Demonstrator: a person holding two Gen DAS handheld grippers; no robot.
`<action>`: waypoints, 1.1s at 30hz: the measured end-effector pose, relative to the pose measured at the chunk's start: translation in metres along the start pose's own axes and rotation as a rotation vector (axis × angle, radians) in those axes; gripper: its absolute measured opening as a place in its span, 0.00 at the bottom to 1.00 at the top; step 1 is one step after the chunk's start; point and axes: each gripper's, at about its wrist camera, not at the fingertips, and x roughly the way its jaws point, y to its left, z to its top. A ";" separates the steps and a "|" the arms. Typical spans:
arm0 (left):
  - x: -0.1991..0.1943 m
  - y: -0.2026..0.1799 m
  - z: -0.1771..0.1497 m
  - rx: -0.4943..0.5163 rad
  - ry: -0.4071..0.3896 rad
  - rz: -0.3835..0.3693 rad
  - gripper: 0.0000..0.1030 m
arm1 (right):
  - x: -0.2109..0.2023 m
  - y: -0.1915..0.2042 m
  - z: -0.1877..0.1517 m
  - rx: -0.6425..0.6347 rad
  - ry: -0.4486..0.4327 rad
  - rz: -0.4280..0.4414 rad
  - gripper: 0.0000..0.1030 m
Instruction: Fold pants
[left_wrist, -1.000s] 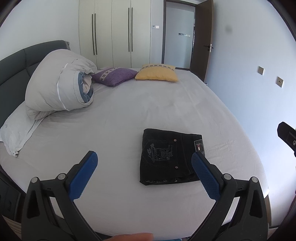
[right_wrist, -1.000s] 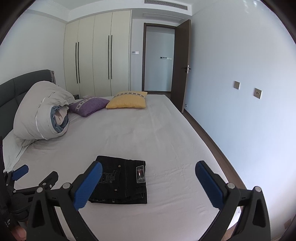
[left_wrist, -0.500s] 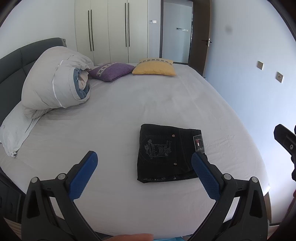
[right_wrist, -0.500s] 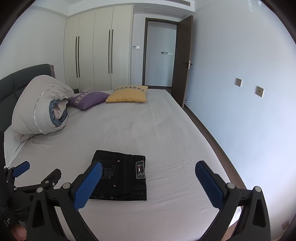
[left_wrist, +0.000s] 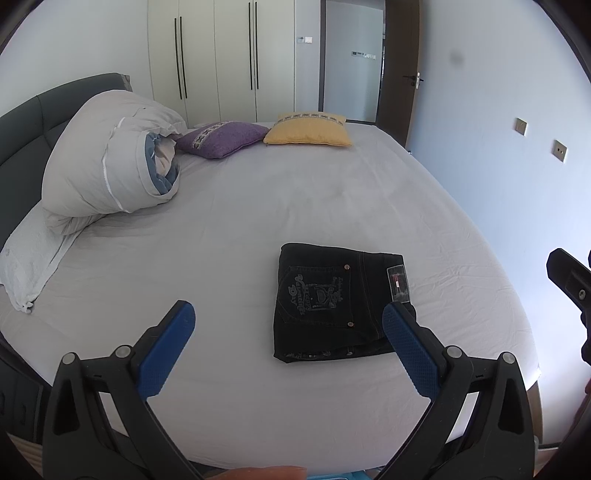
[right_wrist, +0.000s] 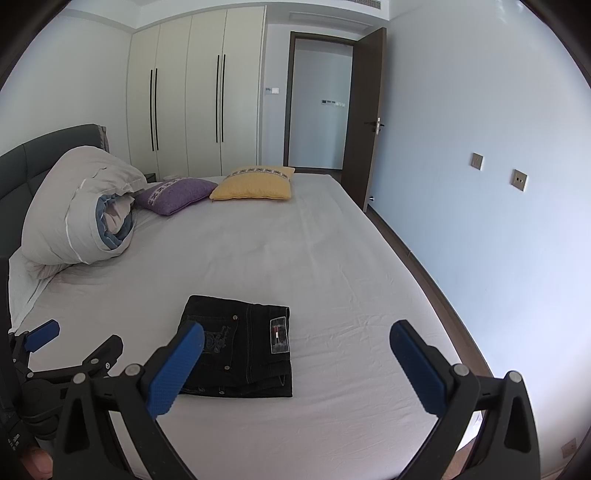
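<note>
The black pants (left_wrist: 338, 301) lay folded into a compact rectangle on the bed (left_wrist: 295, 206), near its front edge, back pocket and waistband label facing up. The left hand-held gripper (left_wrist: 288, 330) was held above the bed edge with its jaws spread wide and nothing between its blue pads (left_wrist: 166, 350); the right pad overlapped the pants' near right corner in view only. The right hand-held gripper (right_wrist: 295, 354) was likewise spread wide and empty, clear of the pants. A rolled duvet (left_wrist: 110, 170) lay against the headboard (left_wrist: 22, 122), beside a purple cushion (left_wrist: 221, 138) and a yellow cushion (left_wrist: 308, 129).
</note>
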 end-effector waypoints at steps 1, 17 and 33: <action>0.000 0.000 0.000 -0.001 0.000 0.001 1.00 | 0.000 0.000 0.000 -0.001 0.001 0.001 1.00; 0.000 0.001 -0.005 -0.005 0.004 0.000 1.00 | 0.005 0.002 -0.010 -0.001 0.008 -0.001 1.00; -0.004 0.002 -0.005 -0.007 0.001 0.001 1.00 | 0.006 0.002 -0.014 -0.005 0.013 0.003 1.00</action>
